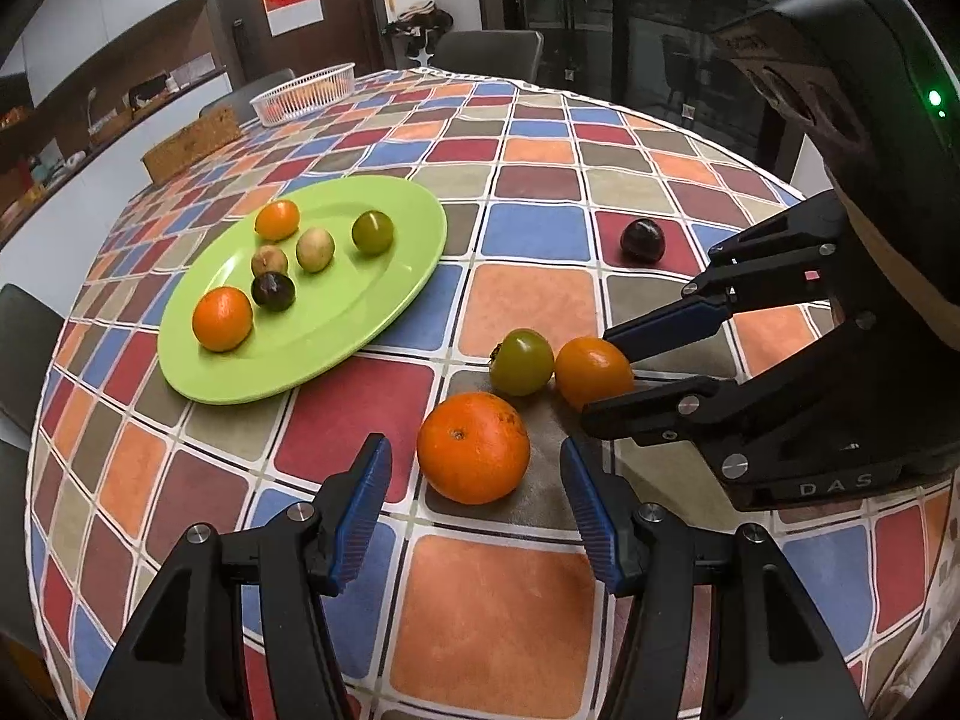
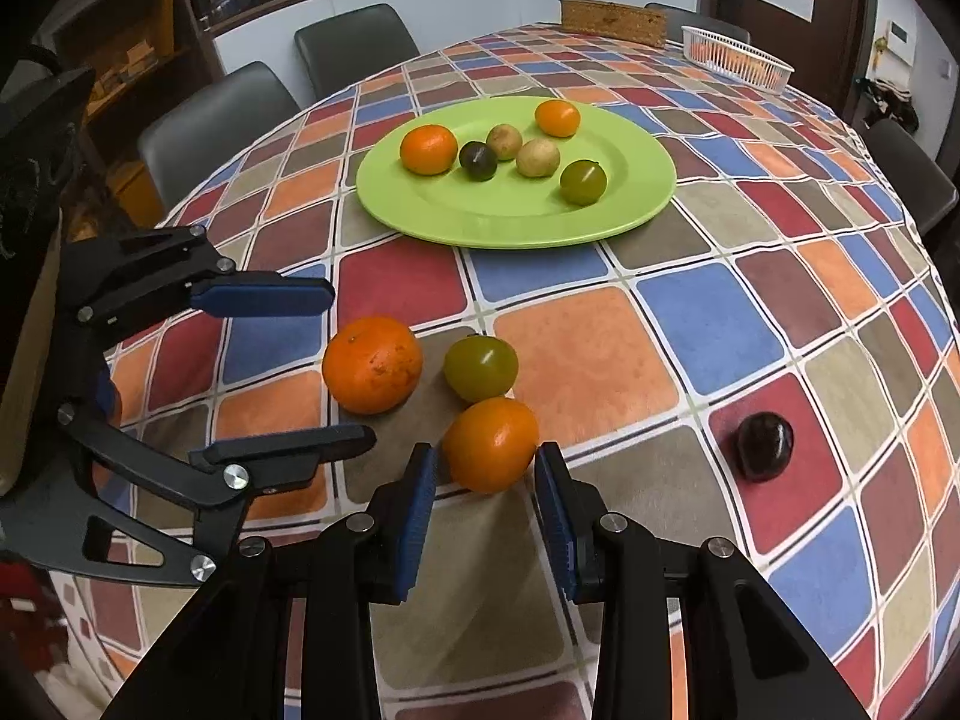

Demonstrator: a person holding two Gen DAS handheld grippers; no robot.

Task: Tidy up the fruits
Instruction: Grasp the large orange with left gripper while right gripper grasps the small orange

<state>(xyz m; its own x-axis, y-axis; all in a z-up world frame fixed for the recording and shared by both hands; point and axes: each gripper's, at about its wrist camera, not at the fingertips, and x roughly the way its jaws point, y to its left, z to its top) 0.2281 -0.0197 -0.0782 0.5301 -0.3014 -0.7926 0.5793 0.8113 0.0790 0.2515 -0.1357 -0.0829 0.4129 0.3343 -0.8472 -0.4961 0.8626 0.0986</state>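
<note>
Left tool (image 1: pixel 474 498) is hovering wide open just short of the big orange (image 1: pixel 473 447), jaws flanking it, nothing gripped. Right tool (image 2: pixel 486 480) is sitting open around the smaller orange (image 2: pixel 491 443); pads (image 2: pixel 420 480) look close to its sides, but contact cannot be told. In the left wrist view the right tool (image 1: pixel 606 375) is reaching in from the right with that smaller orange (image 1: pixel 593 371) at its fingertips. A green tomato (image 2: pixel 480 366) is lying against the smaller orange and near the big orange (image 2: pixel 372 363), all three clustered on the checkered desk (image 2: pixel 708 324). A dark plum (image 2: pixel 765 445) is lying alone, well apart to the right. The green plate (image 2: pixel 636 204) is sitting farther back, holding two tangerines (image 2: pixel 428 148), a dark plum, two pale brownish fruits (image 2: pixel 538 157) and a green tomato (image 2: pixel 582 181). A white basket (image 2: pixel 738 57) and a wicker box (image 2: pixel 612 17) are sitting at the far end of the desk. Grey chairs (image 2: pixel 210 120) are standing around it.
</note>
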